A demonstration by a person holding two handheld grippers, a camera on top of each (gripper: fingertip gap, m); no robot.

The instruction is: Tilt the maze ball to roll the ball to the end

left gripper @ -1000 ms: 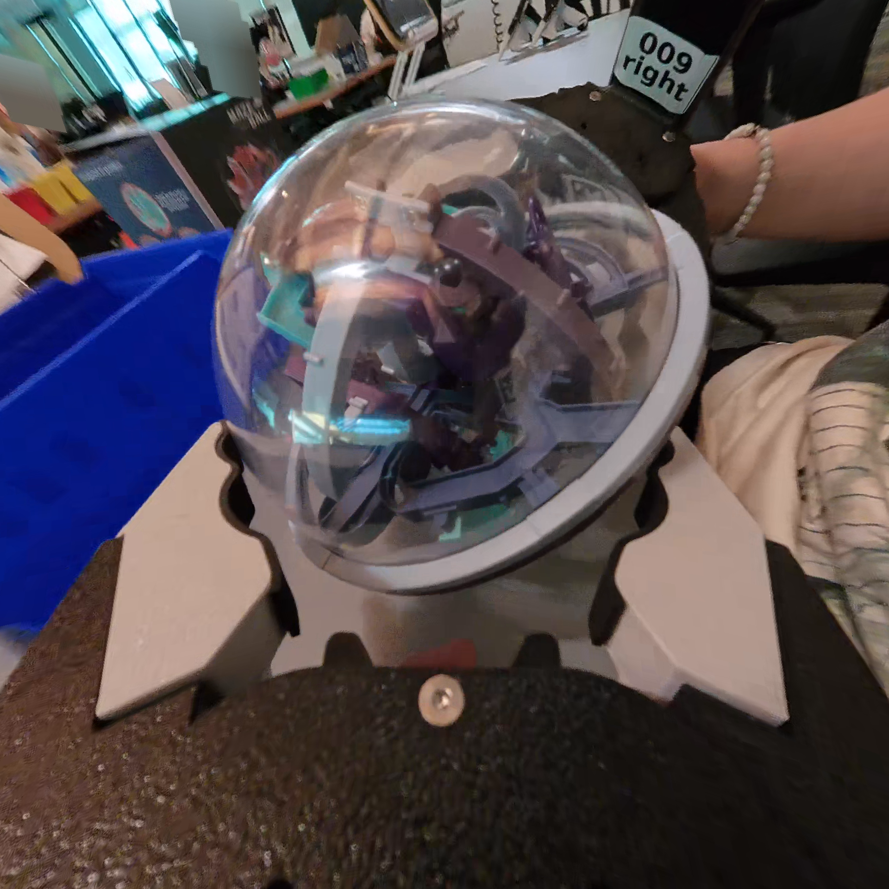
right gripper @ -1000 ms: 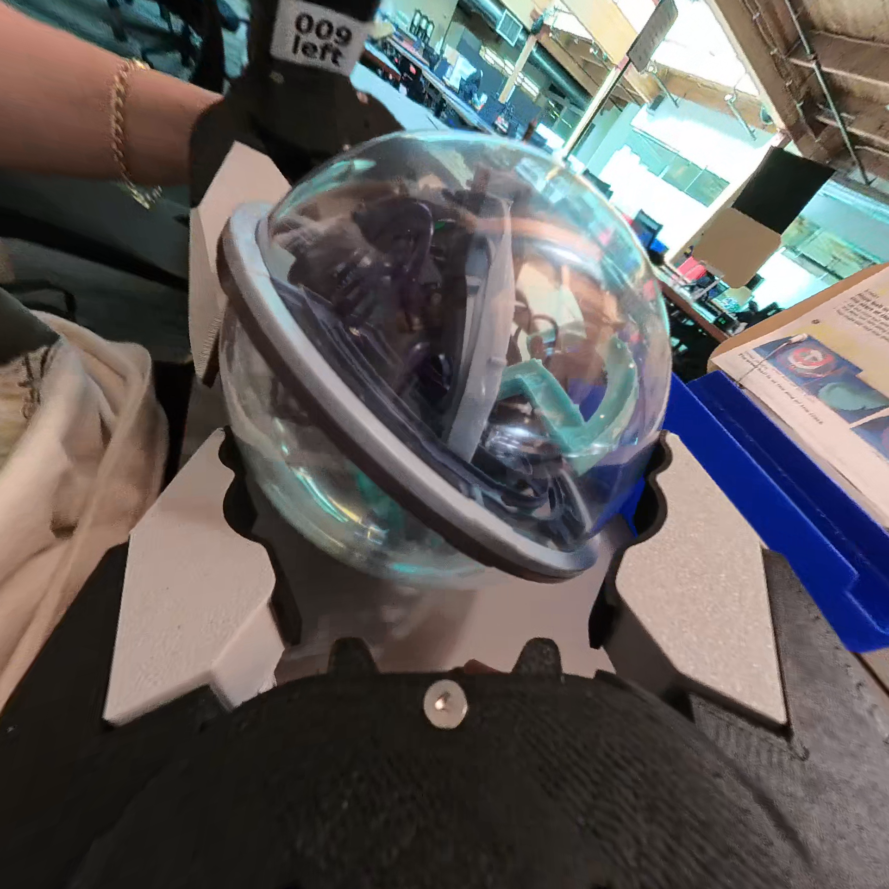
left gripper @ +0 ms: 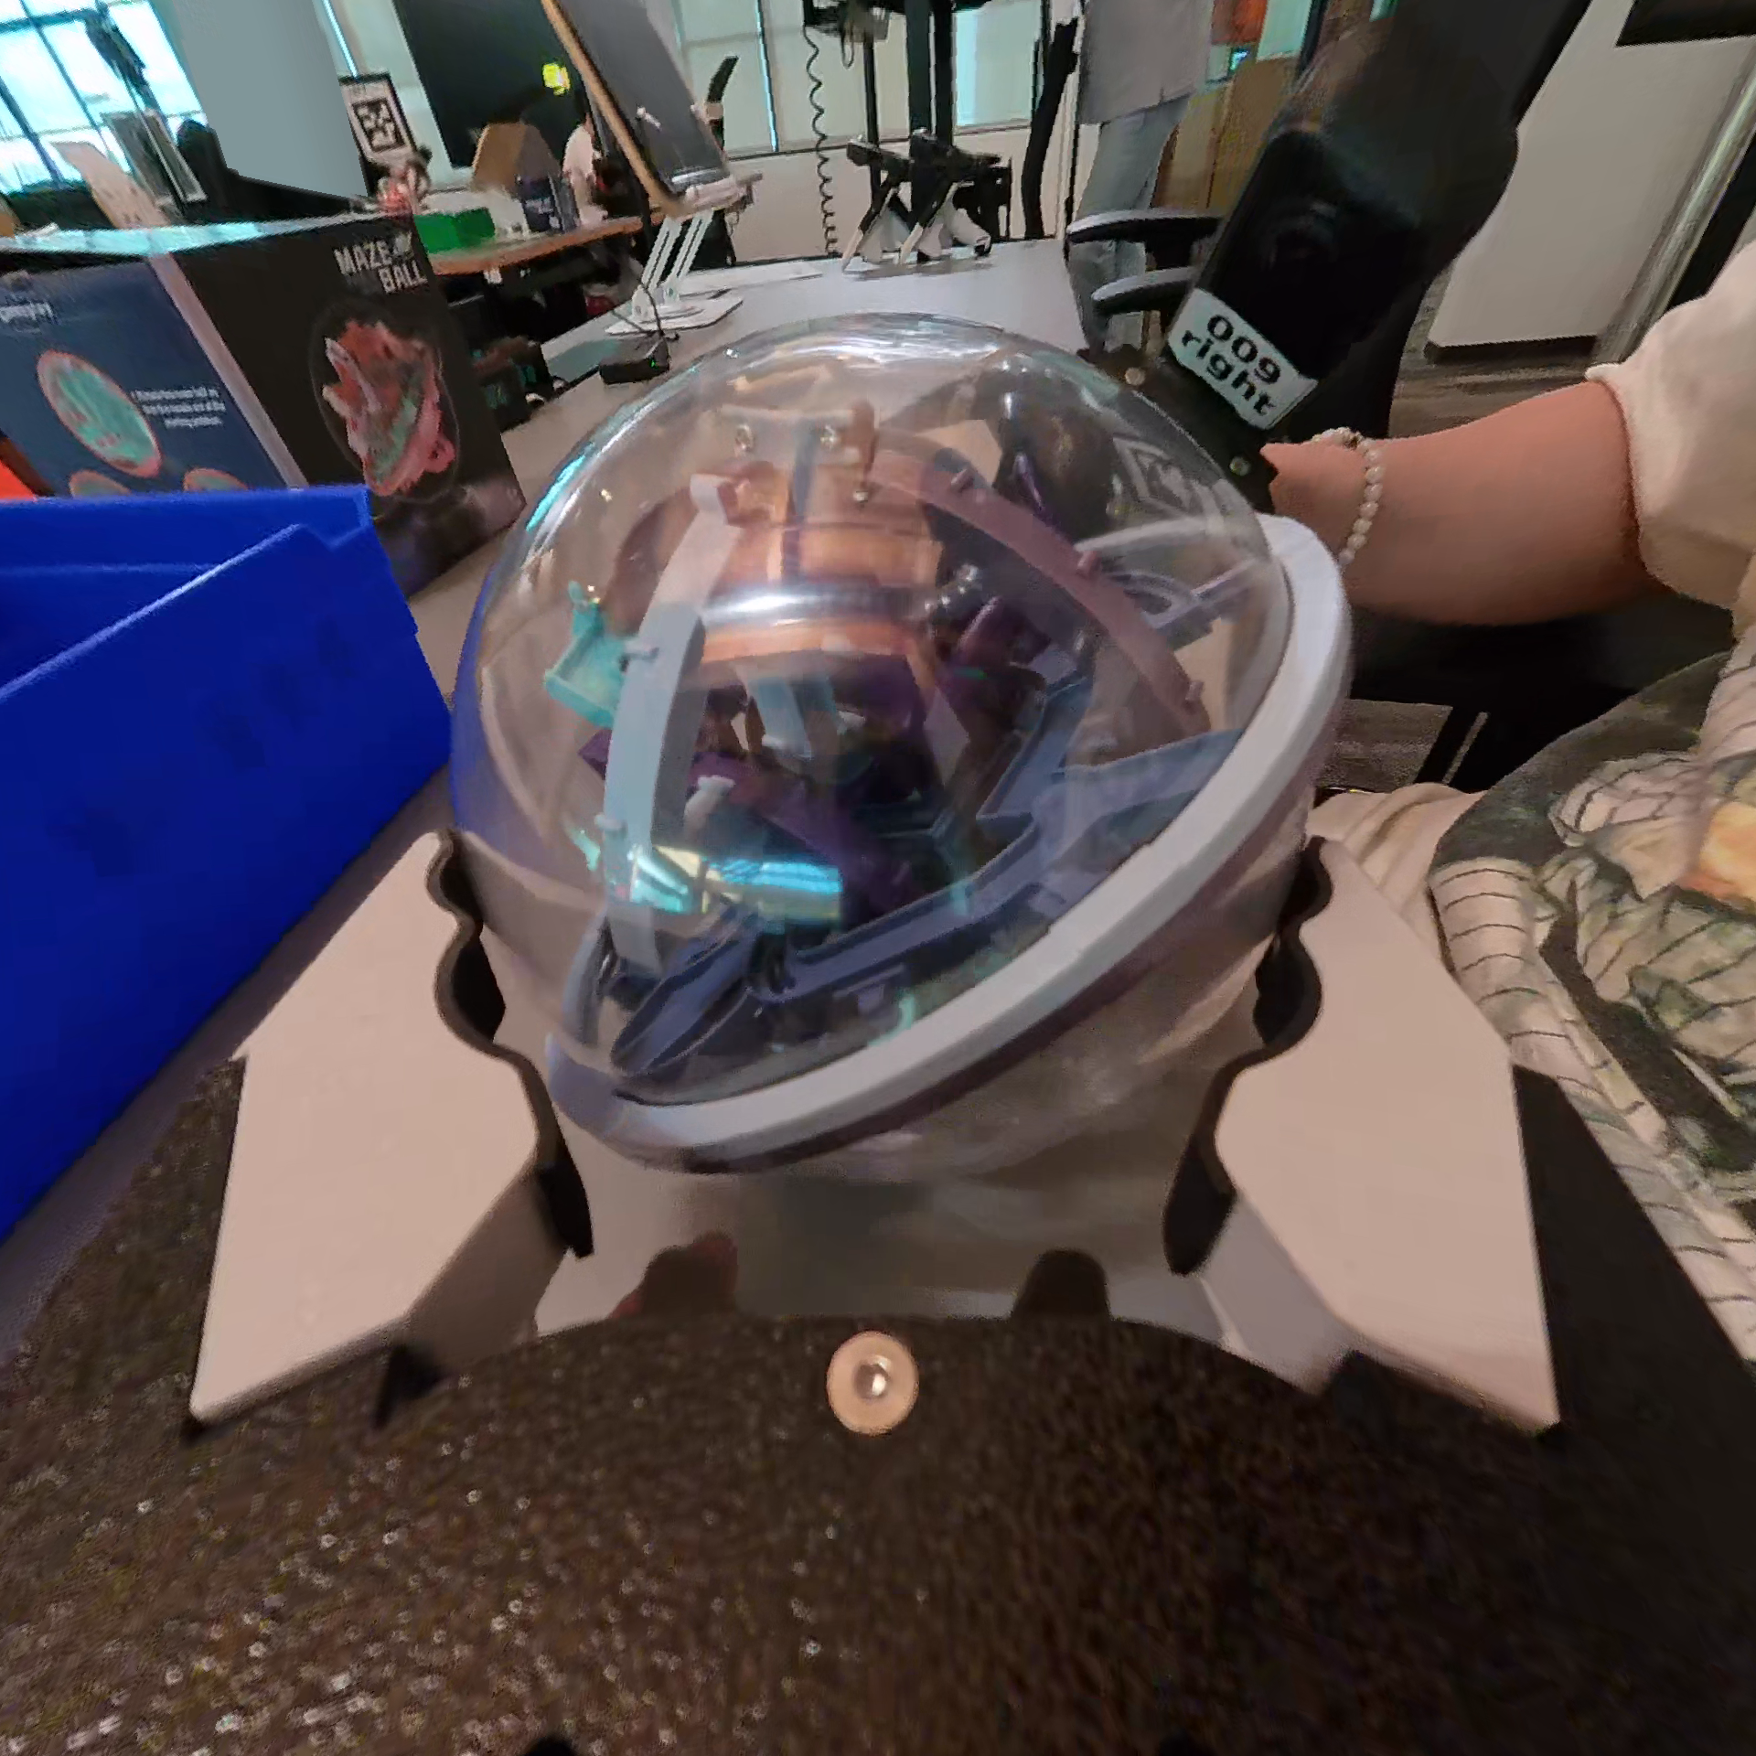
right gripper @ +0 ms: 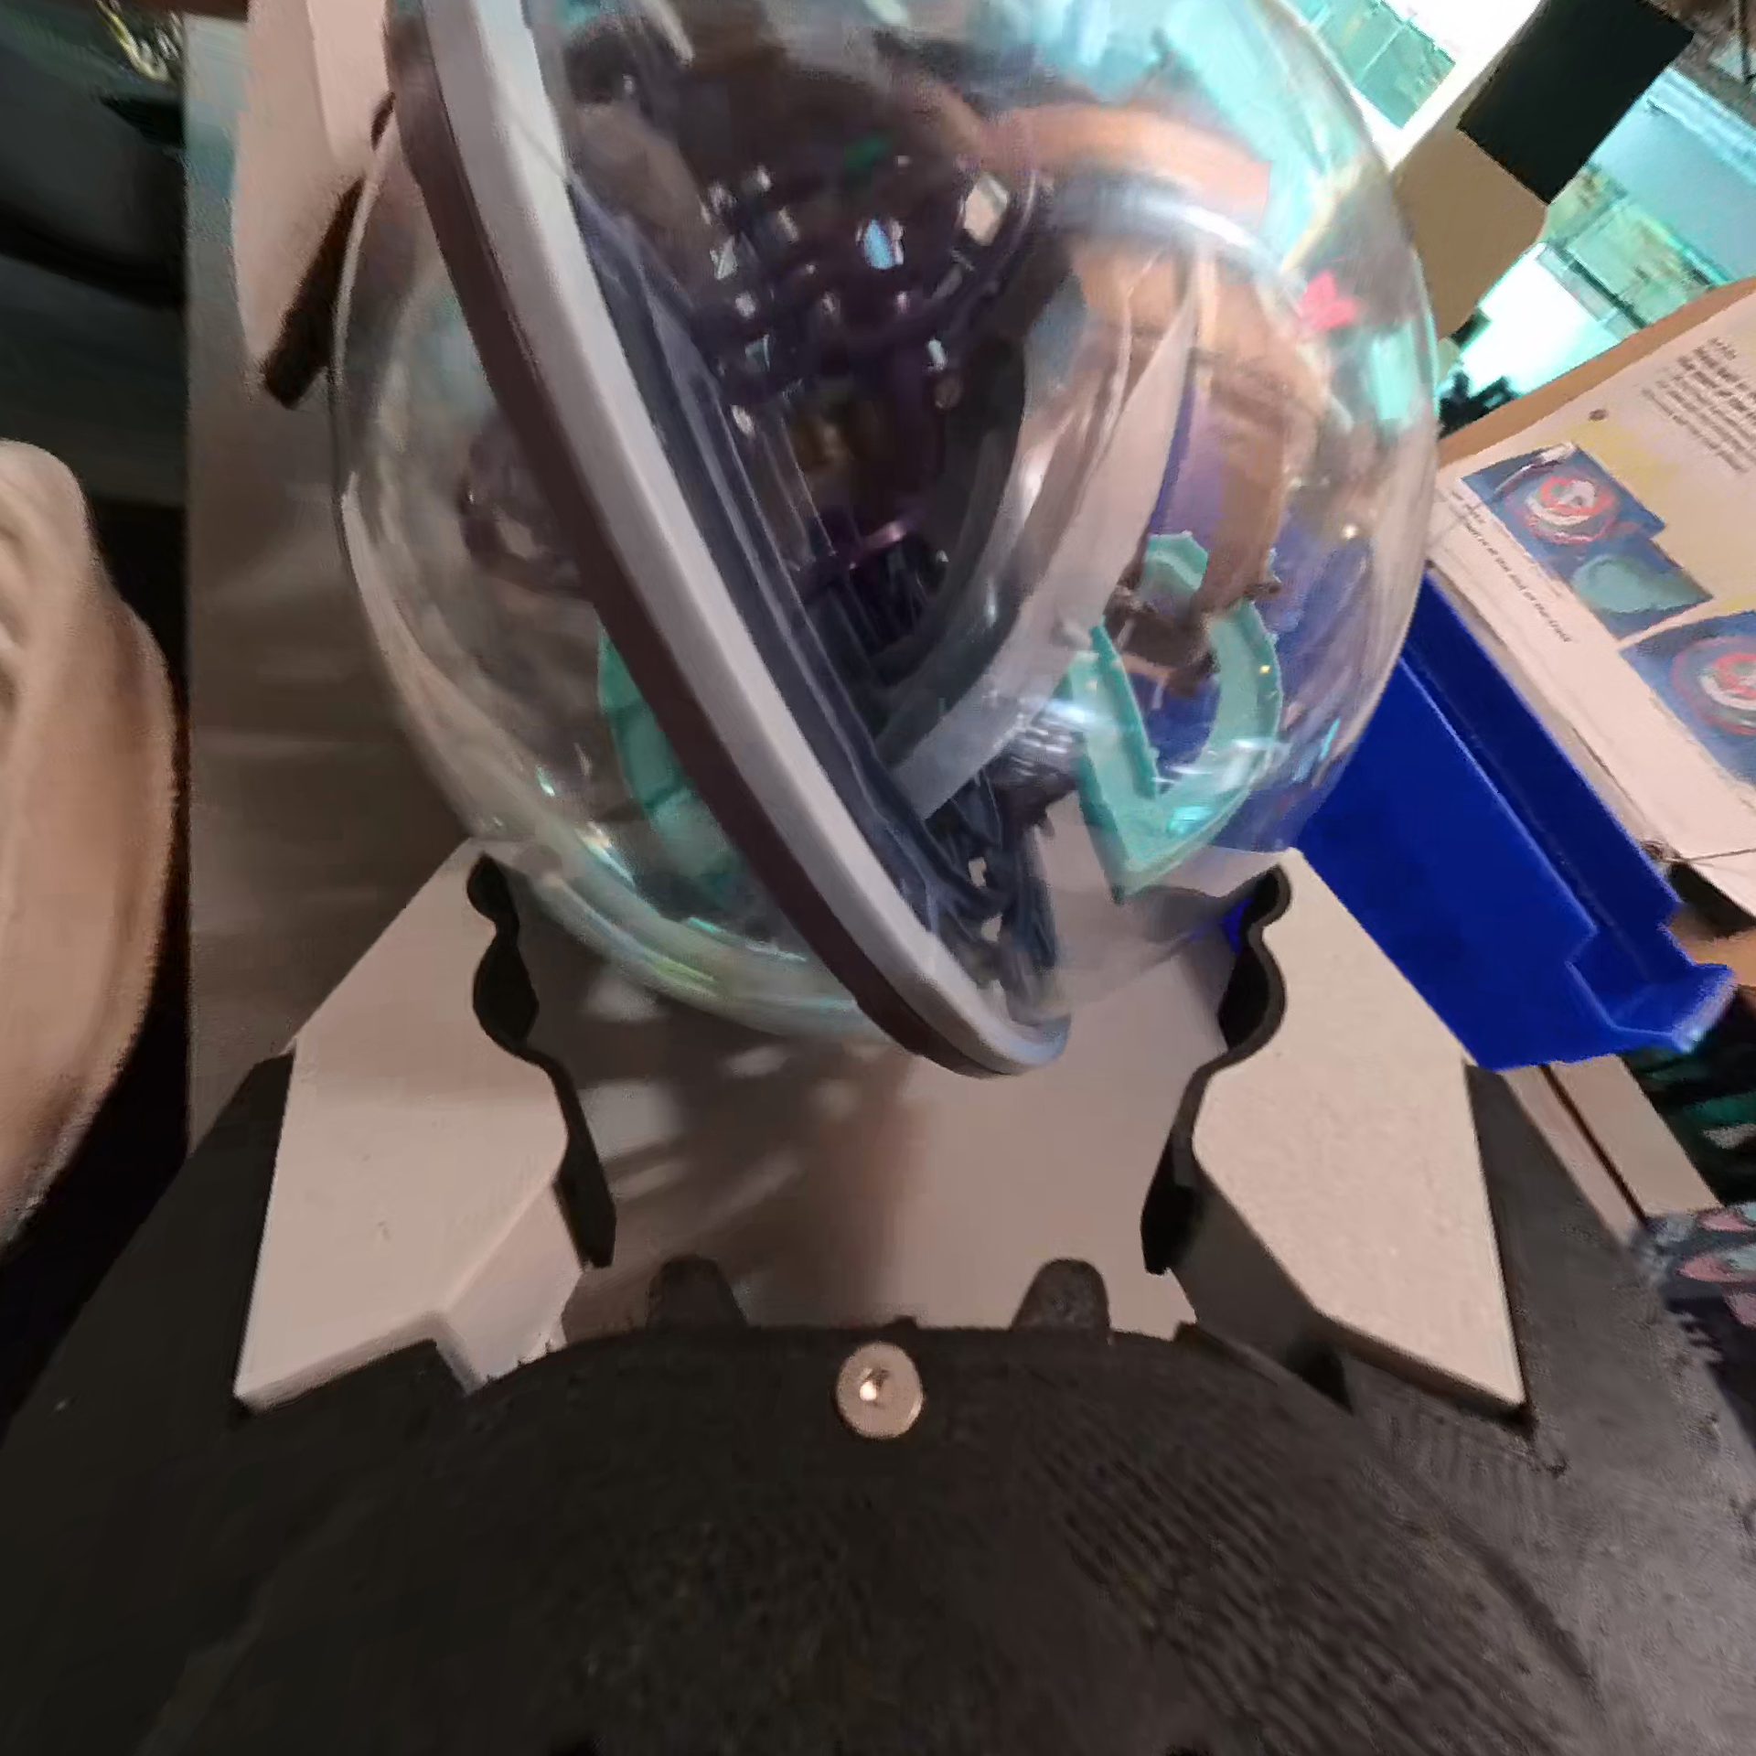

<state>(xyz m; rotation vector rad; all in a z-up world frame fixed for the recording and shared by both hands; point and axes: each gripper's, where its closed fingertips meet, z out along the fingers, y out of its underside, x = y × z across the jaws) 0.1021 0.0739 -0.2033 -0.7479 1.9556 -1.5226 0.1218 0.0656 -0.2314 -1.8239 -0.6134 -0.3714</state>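
Your left claw (left gripper: 879, 798) and right claw (right gripper: 874, 808) both clamp the transparent maze ball (left gripper: 884, 722) from opposite sides, its grey seam ring (right gripper: 722, 608) steeply tilted.

We're in an open-plan office or lab space.
We see long desks (left gripper: 532, 242), an office chair (left gripper: 1140, 276), a fiducial marker board (left gripper: 380, 119) and big windows (left gripper: 57, 104) behind, with exposed ceiling and bright glazing (right gripper: 1615, 190) on the other side.

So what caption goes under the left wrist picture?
Left gripper cradles the clear maze ball beside a blue bin.
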